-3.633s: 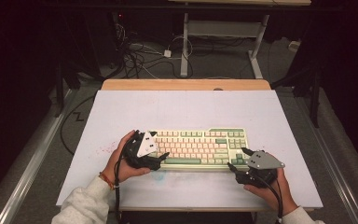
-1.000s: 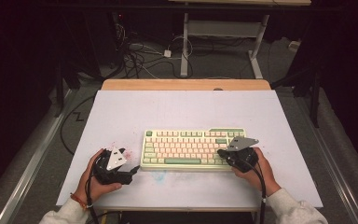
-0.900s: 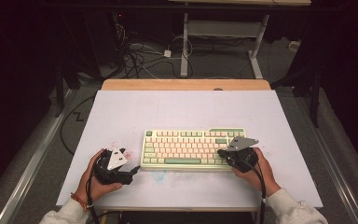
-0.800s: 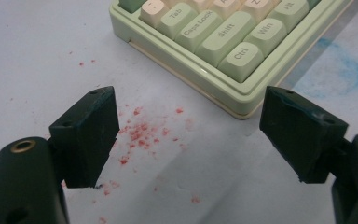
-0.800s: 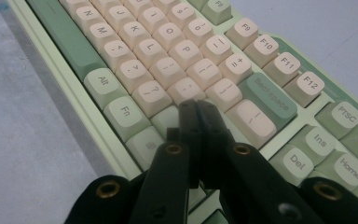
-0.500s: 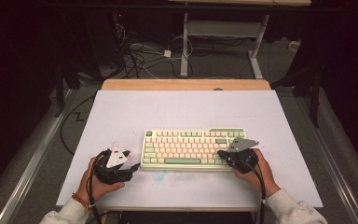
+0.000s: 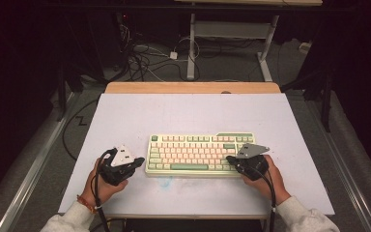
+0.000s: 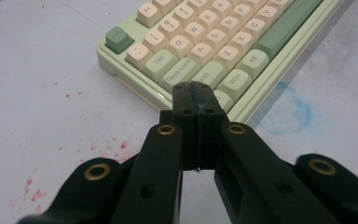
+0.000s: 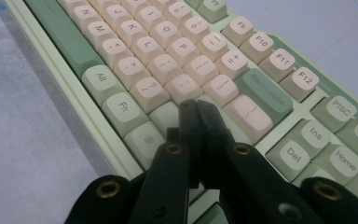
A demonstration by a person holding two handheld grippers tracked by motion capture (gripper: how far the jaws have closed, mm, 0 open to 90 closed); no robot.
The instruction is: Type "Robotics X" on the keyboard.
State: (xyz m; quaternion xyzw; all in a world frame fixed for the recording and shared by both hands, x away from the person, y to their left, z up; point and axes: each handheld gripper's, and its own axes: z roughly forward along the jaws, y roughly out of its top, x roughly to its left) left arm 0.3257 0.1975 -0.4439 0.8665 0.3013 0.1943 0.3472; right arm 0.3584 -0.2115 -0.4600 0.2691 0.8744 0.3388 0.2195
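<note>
A keyboard [image 7: 200,155] is seen at frame centre, between the left gripper [image 7: 134,165], just closed on nothing, and the empty, closed right gripper [image 7: 230,159], whose tips hide some keys.

Keyboard [image 7: 200,153] pale green, cream keys; table [image 7: 183,113] white, red-speckled.

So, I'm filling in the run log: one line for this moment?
left hand-held gripper: just closed, empty | right hand-held gripper: shut over keyboard
</note>
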